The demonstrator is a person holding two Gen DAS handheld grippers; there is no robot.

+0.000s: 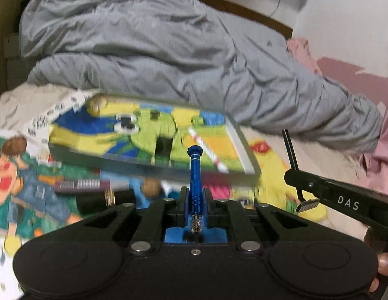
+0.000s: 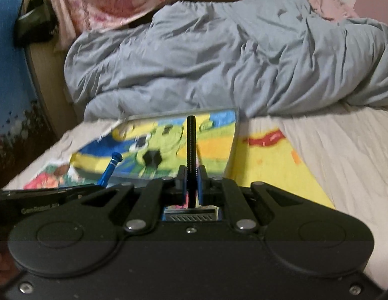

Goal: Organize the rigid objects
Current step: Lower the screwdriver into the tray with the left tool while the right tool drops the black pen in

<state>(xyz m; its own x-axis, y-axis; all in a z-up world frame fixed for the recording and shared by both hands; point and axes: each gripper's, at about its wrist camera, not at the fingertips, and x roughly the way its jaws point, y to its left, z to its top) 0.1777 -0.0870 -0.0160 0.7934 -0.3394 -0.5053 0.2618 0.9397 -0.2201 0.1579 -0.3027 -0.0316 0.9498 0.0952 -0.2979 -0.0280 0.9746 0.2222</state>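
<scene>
Left gripper (image 1: 195,197) clamped blue screwdriver (image 1: 196,172); right gripper (image 2: 192,177) clamped black razor (image 2: 191,145), both raised above tray (image 1: 244,145), presumably for sorting.

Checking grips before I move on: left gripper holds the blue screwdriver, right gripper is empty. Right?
Not quite. The left gripper does hold the blue screwdriver, but the right gripper is not empty: its fingers are shut on a black razor, as the right wrist view shows.
</scene>
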